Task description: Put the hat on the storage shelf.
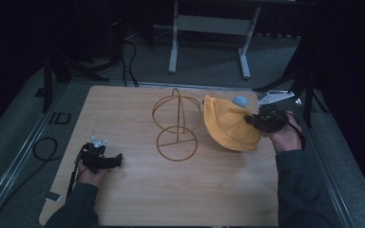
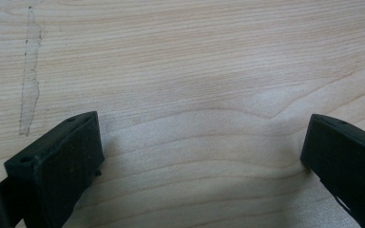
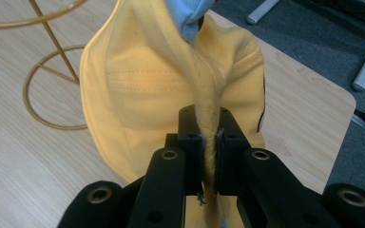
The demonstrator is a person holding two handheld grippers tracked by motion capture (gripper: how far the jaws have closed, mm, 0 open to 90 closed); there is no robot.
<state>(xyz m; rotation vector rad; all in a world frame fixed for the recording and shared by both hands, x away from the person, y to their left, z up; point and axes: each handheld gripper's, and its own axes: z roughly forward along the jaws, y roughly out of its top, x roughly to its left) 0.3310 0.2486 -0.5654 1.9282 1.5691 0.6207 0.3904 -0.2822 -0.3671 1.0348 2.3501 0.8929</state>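
Hat: a yellow cloth hat [image 1: 228, 126] with a light blue patch [image 1: 240, 100] at its top, sagging in soft folds at the right side of the table, just beside the wire stand; its lower edge seems to rest on the wood.
Hat close up: in my right gripper view the yellow cloth [image 3: 142, 80] shows stitched seams and a thick gathered ridge running straight down into my jaws.
My right gripper: my right gripper [image 3: 208, 156] is clamped tight on that ridge of cloth, jaws pressed together with only the fabric between them.
My left gripper: my left gripper [image 1: 116, 160] sits low over the near left part of the table, jaws spread wide, nothing between them but bare wood.
Wire stand: a gold wire stand [image 1: 177, 124] of rings on an upright rod, mid-table.
Table: a pale wood-grain table [image 1: 138, 199] with rounded corners; a faint pale streak [image 2: 30, 76] marks it by my left jaws.
Room: dim, grey carpet [image 1: 9, 137], black cables [image 1: 45, 148] on the floor, a pale metal frame [image 1: 209, 33] beyond the far edge.
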